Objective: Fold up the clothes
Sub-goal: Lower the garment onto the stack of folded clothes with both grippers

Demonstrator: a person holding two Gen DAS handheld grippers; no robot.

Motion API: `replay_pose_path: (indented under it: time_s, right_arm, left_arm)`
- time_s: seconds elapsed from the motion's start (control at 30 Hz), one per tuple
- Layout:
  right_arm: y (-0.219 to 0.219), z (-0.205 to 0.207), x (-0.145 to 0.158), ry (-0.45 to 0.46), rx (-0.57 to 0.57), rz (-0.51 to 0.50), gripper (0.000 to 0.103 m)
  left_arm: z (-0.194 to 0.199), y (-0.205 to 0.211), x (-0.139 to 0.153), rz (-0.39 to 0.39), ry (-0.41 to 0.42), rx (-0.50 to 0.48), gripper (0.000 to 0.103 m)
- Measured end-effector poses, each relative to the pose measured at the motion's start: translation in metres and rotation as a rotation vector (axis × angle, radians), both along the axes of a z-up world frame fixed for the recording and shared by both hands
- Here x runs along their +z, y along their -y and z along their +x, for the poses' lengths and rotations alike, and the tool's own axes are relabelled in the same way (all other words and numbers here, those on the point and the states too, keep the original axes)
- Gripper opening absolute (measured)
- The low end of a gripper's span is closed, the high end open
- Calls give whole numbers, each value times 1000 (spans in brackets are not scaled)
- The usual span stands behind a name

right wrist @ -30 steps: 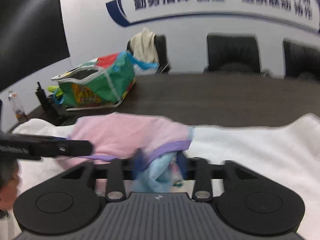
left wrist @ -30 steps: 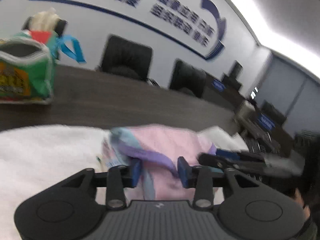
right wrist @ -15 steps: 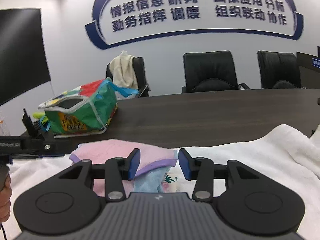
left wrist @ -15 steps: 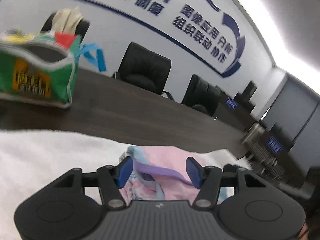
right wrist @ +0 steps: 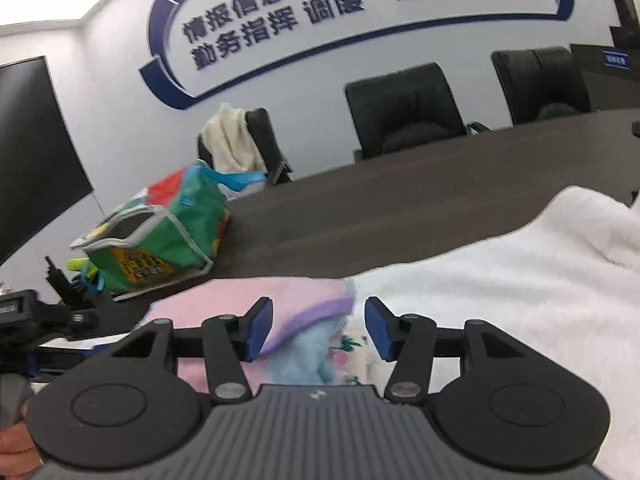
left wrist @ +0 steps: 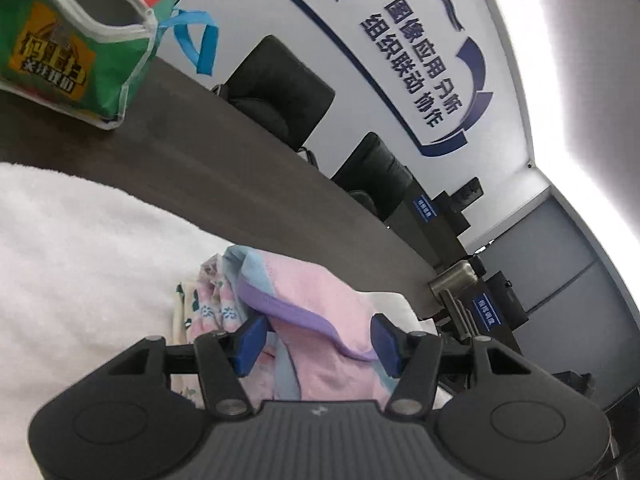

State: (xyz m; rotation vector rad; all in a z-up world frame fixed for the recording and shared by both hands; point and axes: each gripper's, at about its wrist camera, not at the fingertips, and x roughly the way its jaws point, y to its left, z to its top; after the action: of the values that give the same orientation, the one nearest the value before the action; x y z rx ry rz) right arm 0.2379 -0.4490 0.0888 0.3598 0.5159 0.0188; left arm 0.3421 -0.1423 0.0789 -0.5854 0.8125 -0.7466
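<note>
A small pink garment (left wrist: pixel 304 292) with a purple band, pale blue trim and a floral inner layer lies folded on a white towel (left wrist: pixel 80 248). My left gripper (left wrist: pixel 318 344) hovers over the garment's near edge. Its blue pads stand apart, with cloth between them but not pinched. In the right wrist view the same garment (right wrist: pixel 240 296) lies just ahead of my right gripper (right wrist: pixel 319 328). That gripper's jaws are opening, and the purple band and blue trim sit loosely between the pads.
The towel (right wrist: pixel 500 288) covers the near part of a dark wooden table (right wrist: pixel 400 208). A green printed bag (right wrist: pixel 160 240) stands at the back left, also in the left wrist view (left wrist: pixel 76 48). Black office chairs (right wrist: pixel 404 108) line the far side. A hand (right wrist: pixel 12 444) shows at the lower left.
Both grippers' jaws have widened and released the garment's edge, which now rests flat on the towel. Both views have rolled, and the left gripper has shifted sideways and slightly lower.
</note>
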Motion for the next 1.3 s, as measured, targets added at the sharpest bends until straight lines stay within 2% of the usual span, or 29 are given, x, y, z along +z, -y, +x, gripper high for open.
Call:
replay_pose_path:
  time_s: [0.1,0.13,0.17,0.2,0.23,0.3,0.47,0.53,0.57,0.67,0.73,0.77,0.8,0.83,0.87,0.9,0.93,0.97,1.03,1.07,1.1,1.13,1.17,1.2,1.3]
  right_arm:
    - [0,3,-5,-13,26,35,51]
    - [-1,3,-6,-16,35,35,43]
    - [-5,3,-7,-20,42,25,33]
    - [-9,4,-7,-22,50,17,14]
    - [-13,4,-8,-23,62,11,9]
    - [-24,4,-8,-18,86,-19,6]
    - [-42,-6,7,31,105,-82,5]
    - [-45,-6,9,11,100,-110,5]
    - [-46,-4,6,-15,100,-123,5]
    - [-48,2,-2,-55,83,-154,7]
    - [-48,2,-2,-46,79,-159,10]
    - [-47,1,0,-34,75,-160,13]
    - [-47,-1,3,-24,68,-167,24]
    - [-46,-4,7,-21,56,-179,40]
    - [-46,-7,11,-7,45,-191,45]
    - [-45,-12,17,24,34,-201,45]
    - [-45,-16,22,55,23,-211,44]
    - [-45,-21,26,92,17,-215,44]
    - [-49,-29,29,191,43,-191,28]
    - [-52,-29,25,226,75,-177,27]
    - [-57,-26,19,235,106,-174,27]
    - [-63,-19,10,209,123,-191,27]
    - [-69,-9,-2,156,119,-225,26]
    - [-74,0,-15,108,114,-261,23]
    - [-76,13,-39,53,106,-300,23]
  left_arm:
    - [-3,13,-3,57,-3,-29,55]
    - [-5,16,-4,74,6,-37,46]
    - [-7,19,-4,91,15,-46,29]
    - [-9,22,-5,109,24,-54,8]
    - [-12,25,-5,128,43,-51,6]
    - [-17,26,-1,159,82,-36,5]
    - [-25,11,15,151,138,-7,5]
    - [-24,14,10,175,119,-27,6]
    - [-23,17,6,189,104,-36,8]
    - [-21,20,2,218,73,-40,24]
    - [-24,15,11,243,95,-32,31]
    - [-28,12,19,266,126,-22,31]
    - [-35,9,28,297,172,-6,31]
    - [-42,6,39,321,231,7,31]
    - [-52,4,50,326,308,26,32]
    - [-62,1,59,310,378,67,35]
    - [-68,2,61,285,418,96,41]
    - [-69,7,57,260,441,105,42]
    - [-73,17,50,210,485,122,38]
    - [-70,23,40,189,489,118,32]
    - [-65,30,25,190,467,111,17]
    - [-58,38,9,234,418,120,10]
    - [-52,46,-7,289,358,134,8]
    - [-49,51,-23,310,322,144,7]
    - [-59,55,-39,308,382,186,9]
